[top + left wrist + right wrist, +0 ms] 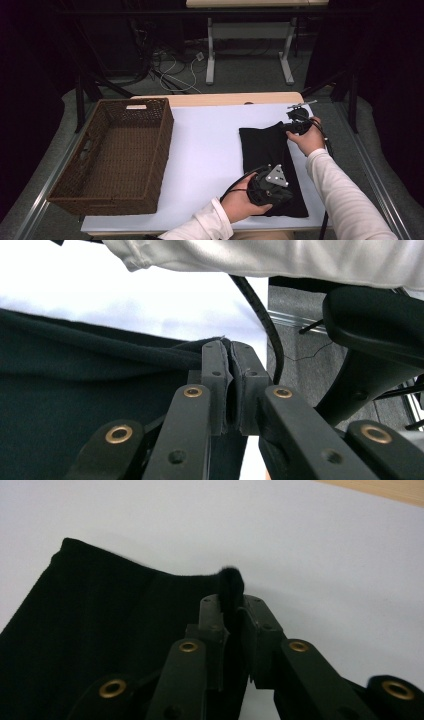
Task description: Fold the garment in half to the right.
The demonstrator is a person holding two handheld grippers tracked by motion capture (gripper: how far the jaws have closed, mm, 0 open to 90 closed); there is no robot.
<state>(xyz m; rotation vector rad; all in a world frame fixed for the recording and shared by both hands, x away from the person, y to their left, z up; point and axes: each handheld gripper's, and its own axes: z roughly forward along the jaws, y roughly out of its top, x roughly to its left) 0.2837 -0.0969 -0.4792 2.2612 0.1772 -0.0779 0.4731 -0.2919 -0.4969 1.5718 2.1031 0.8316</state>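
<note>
A black cloth point(270, 150) lies folded flat on the right half of the white table point(205, 145). My left gripper point(290, 196) sits low at the cloth's near right edge. In the left gripper view its jaws point(227, 347) are shut on a thin edge of the cloth point(75, 390). My right gripper point(286, 128) is at the cloth's far right corner. In the right gripper view a bunched fold of the cloth point(100, 620) sticks up between the pads of that gripper point(230, 600), which still pinch it.
A brown wicker basket point(165, 150) stands on the left side of the table, with nothing in it. A white sleeve point(280, 260) crosses the top of the left gripper view. The table's right edge runs close beside the cloth.
</note>
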